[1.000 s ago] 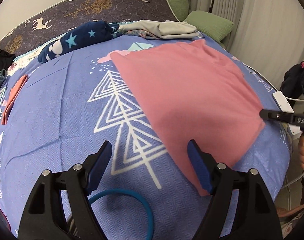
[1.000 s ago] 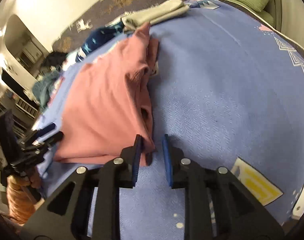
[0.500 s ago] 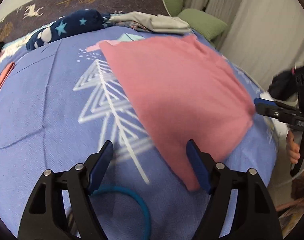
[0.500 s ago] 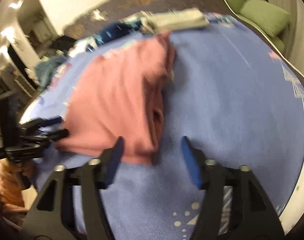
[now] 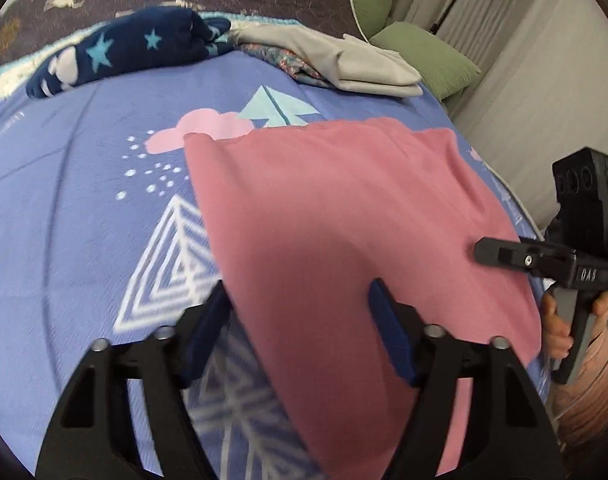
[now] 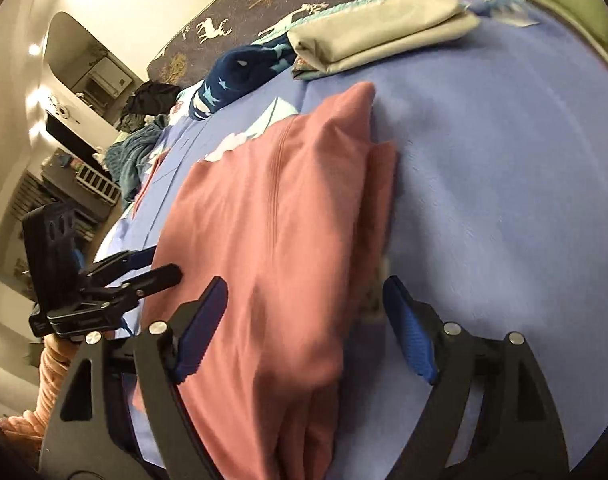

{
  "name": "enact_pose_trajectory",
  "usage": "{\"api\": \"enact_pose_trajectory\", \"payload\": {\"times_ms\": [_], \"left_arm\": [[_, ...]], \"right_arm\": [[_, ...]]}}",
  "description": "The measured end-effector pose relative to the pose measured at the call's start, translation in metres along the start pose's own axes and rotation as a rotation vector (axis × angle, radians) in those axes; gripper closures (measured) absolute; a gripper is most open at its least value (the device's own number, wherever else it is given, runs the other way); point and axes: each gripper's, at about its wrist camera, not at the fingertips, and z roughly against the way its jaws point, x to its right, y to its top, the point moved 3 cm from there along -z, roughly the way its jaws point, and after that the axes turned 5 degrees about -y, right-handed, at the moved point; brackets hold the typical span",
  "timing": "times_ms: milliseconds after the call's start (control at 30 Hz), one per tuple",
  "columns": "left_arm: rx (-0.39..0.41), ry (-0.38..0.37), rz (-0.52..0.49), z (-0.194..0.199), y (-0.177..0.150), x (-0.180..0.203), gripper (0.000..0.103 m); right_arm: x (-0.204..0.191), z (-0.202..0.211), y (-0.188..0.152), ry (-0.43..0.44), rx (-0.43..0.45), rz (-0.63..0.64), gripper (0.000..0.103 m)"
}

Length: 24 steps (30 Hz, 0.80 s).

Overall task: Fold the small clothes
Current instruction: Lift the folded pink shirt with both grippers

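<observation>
On the blue patterned bedspread (image 5: 83,208) in the left wrist view, the folded pink cotton garment (image 5: 344,232) lies spread flat. The left gripper (image 5: 299,320) stands wide open, its fingers astride the garment's near left edge. A folded grey cloth (image 5: 344,60) and a navy star-printed fleece (image 5: 119,52) lie near the headboard.

In the right wrist view, the right gripper (image 6: 304,320) also gapes open over the garment's near right part, gripping nothing.
</observation>
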Motion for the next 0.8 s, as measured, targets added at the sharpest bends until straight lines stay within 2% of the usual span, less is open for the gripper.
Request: {"api": "enact_pose_trajectory", "payload": {"times_ms": [67, 100, 133, 167, 233, 300, 400, 667, 800], "left_arm": [[0.016, -0.021, 0.029, -0.007, 0.009, -0.006, 0.045], [0.023, -0.034, 0.04, -0.009, 0.013, -0.008, 0.054], [0.028, -0.049, 0.052, -0.01, 0.015, -0.01, 0.066], [0.032, -0.063, 0.069, -0.01, 0.018, -0.011, 0.071], [0.051, -0.053, 0.059, -0.004, 0.02, -0.005, 0.081], [0.082, -0.03, 0.021, 0.007, 0.022, 0.007, 0.083], [0.158, -0.021, -0.041, 0.035, 0.026, 0.03, 0.084], [0.36, -0.018, -0.218, 0.12, 0.047, 0.104, 0.084], [0.452, -0.016, -0.3, 0.155, 0.056, 0.142, 0.084]], "right_arm": [[-0.003, -0.009, 0.011, -0.007, 0.004, 0.027, 0.025], [-0.003, -0.013, 0.014, -0.019, 0.002, 0.036, 0.034], [-0.005, -0.016, 0.017, -0.035, 0.0, 0.049, 0.051], [-0.007, -0.017, 0.018, -0.049, 0.002, 0.057, 0.058], [-0.011, -0.01, 0.018, -0.044, 0.031, 0.061, 0.081], [-0.022, 0.006, 0.017, -0.037, 0.084, 0.09, 0.083], [-0.038, 0.032, 0.012, -0.078, 0.162, 0.153, 0.084], [-0.085, 0.14, 0.008, -0.188, 0.486, 0.297, 0.084], [-0.101, 0.186, 0.004, -0.25, 0.612, 0.348, 0.084]]}}
